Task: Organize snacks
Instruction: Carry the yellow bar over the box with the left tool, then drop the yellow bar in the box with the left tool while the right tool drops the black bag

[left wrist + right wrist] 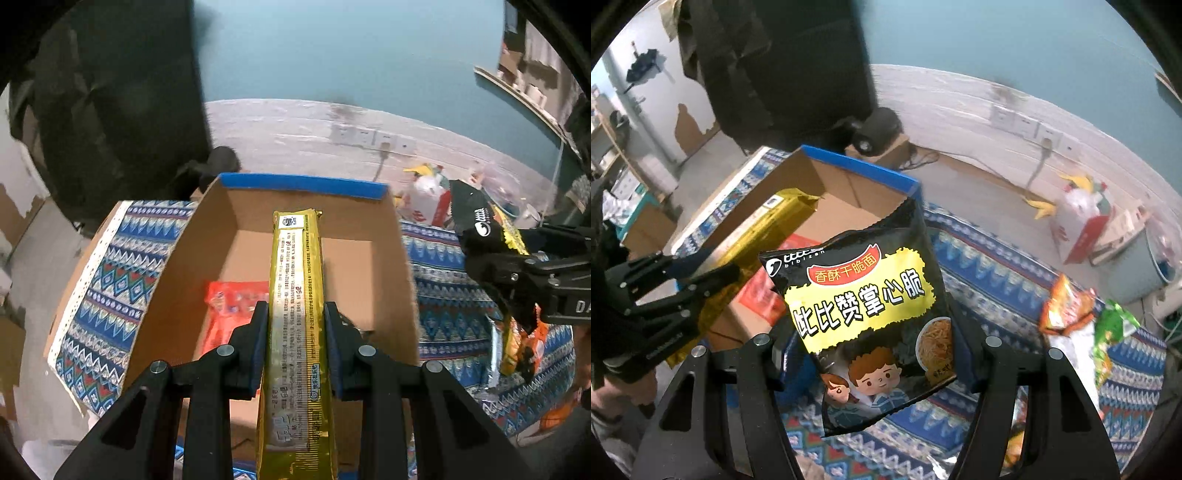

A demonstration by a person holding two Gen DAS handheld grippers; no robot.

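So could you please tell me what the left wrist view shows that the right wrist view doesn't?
Left wrist only: the printed back of the gold pack, clamped in the left gripper over the box.
Right wrist only: the front of the black noodle bag in the right gripper, plus orange and green packets on the cloth.
Both: box, red packet inside it, both snacks.

Gold foil snack pack (297,295) with a white printed strip. Cardboard box (373,266) brown, blue top edge. Red packet (231,306) inside the box. Noodle-snack bag (871,325) black with yellow label, red banner, cartoon kids. Tablecloth (110,280) blue-white zigzag and diamond pattern. Orange packet (1065,306), green packet (1115,325).
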